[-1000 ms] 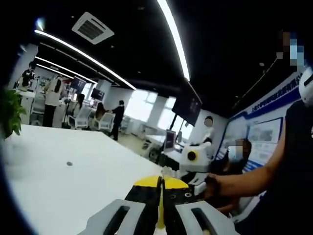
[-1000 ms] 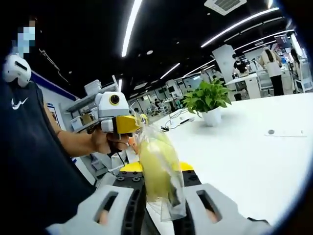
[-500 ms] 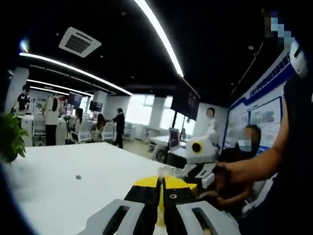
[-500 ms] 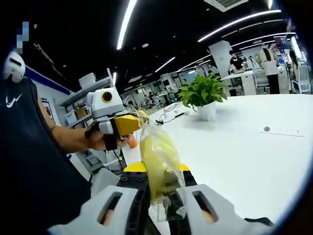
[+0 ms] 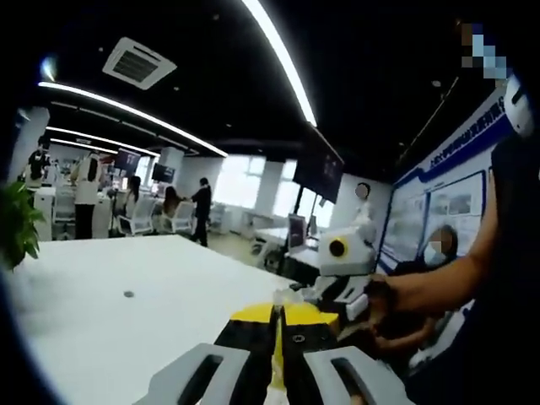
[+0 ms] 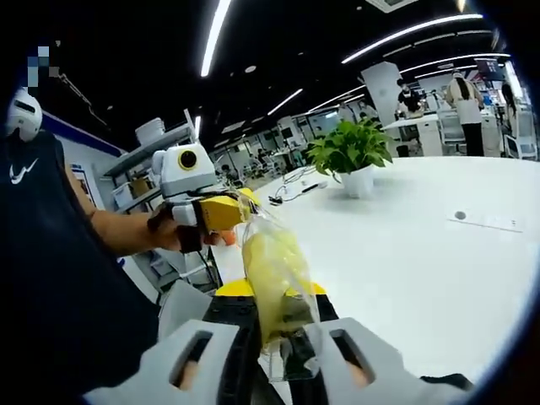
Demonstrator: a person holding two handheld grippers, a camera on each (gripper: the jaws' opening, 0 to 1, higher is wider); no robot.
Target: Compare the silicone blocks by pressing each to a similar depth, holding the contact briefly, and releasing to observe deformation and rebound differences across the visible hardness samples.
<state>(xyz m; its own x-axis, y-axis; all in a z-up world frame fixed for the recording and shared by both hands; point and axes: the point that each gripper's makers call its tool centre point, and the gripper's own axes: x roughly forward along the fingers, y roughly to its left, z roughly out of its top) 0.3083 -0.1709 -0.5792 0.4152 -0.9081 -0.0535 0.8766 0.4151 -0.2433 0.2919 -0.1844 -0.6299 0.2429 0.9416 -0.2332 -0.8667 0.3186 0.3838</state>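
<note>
Yellow-green and squishy, the silicone block (image 6: 272, 283) sits sealed in a clear plastic bag (image 6: 291, 359) and is held up in the air between both tools, above the near edge of the white table (image 6: 422, 278). Its long axis runs from the right gripper (image 6: 274, 342) up and away toward the left gripper (image 6: 226, 213), tilted a little to that side.

Right gripper's jaws are clamped on the lower end of the bagged block. In the right gripper view you can also see the other tool's yellow tip pinching the bag's upper corner, with the person's hand (image 6: 173, 232) behind it.

Left gripper view is way less helpful: the left gripper (image 5: 276, 337) has its jaws pressed together with just a thin yellowish sliver of bag between them, and the right gripper (image 5: 342, 274) comes in beyond. It does show a small dark dot (image 5: 128, 294) on the tabletop, while the right gripper view shows a potted plant (image 6: 350, 156) near the far edge.
</note>
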